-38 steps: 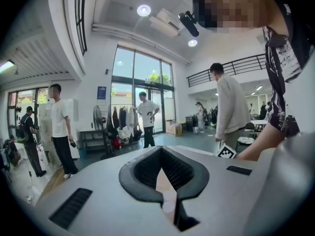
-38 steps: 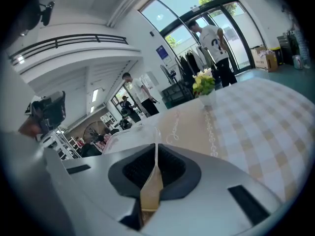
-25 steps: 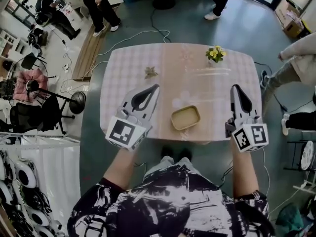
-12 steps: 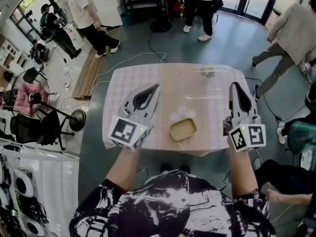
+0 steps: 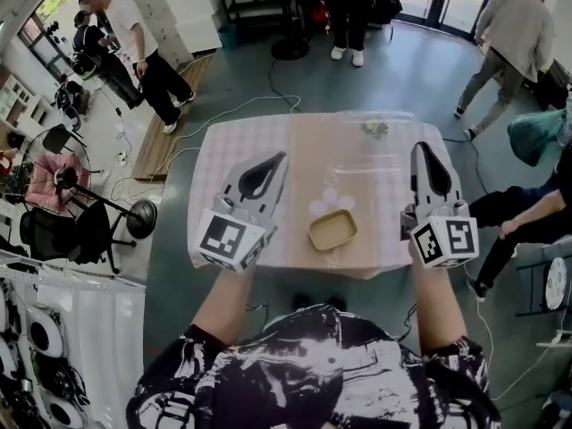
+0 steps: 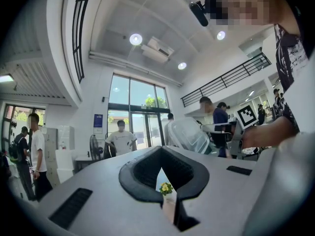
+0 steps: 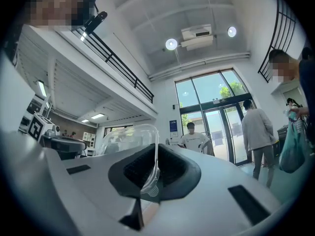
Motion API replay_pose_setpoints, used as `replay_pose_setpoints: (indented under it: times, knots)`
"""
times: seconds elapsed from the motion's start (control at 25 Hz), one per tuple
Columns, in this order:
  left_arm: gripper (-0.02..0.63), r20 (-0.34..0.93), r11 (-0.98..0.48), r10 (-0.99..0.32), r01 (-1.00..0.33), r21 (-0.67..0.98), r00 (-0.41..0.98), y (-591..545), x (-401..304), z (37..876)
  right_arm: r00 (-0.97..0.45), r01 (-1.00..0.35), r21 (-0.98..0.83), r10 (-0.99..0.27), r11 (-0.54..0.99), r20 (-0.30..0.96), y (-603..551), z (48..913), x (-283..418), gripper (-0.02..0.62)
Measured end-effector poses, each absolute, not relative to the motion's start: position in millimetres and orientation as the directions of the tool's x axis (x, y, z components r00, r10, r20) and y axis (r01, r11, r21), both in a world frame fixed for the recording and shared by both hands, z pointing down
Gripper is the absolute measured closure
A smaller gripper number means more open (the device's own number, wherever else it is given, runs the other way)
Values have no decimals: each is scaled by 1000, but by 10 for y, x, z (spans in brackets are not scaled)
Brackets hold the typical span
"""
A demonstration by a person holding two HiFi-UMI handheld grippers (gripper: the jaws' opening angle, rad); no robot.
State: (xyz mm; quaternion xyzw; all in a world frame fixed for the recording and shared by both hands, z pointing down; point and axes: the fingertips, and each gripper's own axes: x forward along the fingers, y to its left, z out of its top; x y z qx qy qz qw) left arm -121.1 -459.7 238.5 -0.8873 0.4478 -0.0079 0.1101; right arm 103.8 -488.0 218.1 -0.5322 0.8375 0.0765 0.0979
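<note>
My right gripper (image 7: 147, 191) is shut on the rim of a clear plastic lid (image 7: 125, 141), which stands up from the jaws. In the left gripper view the same lid (image 6: 189, 135) shows beside the right gripper's marker cube (image 6: 248, 116). From the head view, the right gripper (image 5: 418, 147) hangs over the table's right side, and the lid (image 5: 384, 125) is a faint sheen by the yellow flowers (image 5: 374, 130). My left gripper (image 5: 284, 155) is shut and holds nothing, above the table's left part. The flowers (image 6: 165, 188) peek through its jaws. A tan shallow dish (image 5: 332, 229) lies between the grippers.
The table (image 5: 223, 150) has a checked cloth with a tan runner down the middle. Several people stand or walk around it, one (image 5: 509, 34) at the far right and one (image 5: 147, 52) at the far left. A cable (image 5: 268, 96) runs on the floor behind the table.
Both gripper views now tilt higher, toward the ceiling; the right one no longer shows the tabletop. People around the table have walked on. The right gripper keeps the lid.
</note>
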Motion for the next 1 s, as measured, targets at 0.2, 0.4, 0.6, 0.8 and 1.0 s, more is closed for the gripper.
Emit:
replay_pose_setpoints:
  times: [0.2,0.4,0.6,0.8,1.0]
  knots:
    - [606,-84,-572,-799,-795,-200,596,-4558,-1185,2395,-417,-906,26,-879,423,-232,-4854,2222,1053,578]
    - [606,-84,-570,-800,-796,-204,594,-4608,-1146,2422,-426,-902,30,-876,431,-227,-4909,2259,1074,578]
    - [606,-89,-569,-800,-797,-199,593,-4492,-1216,2424,-429,-901,35,-875,432,-226,-4793,2255,994,580]
    - [606,-85,-567,-804,-801,-193,589,-4498,-1227,2364,-431,-900,39,-875,434,-222,-4811,2197,982,580]
    - [606,-85,-565,-804,-801,-200,588,-4429,-1206,2404,-430,-901,40,-875,432,-225,-4742,2229,1014,580]
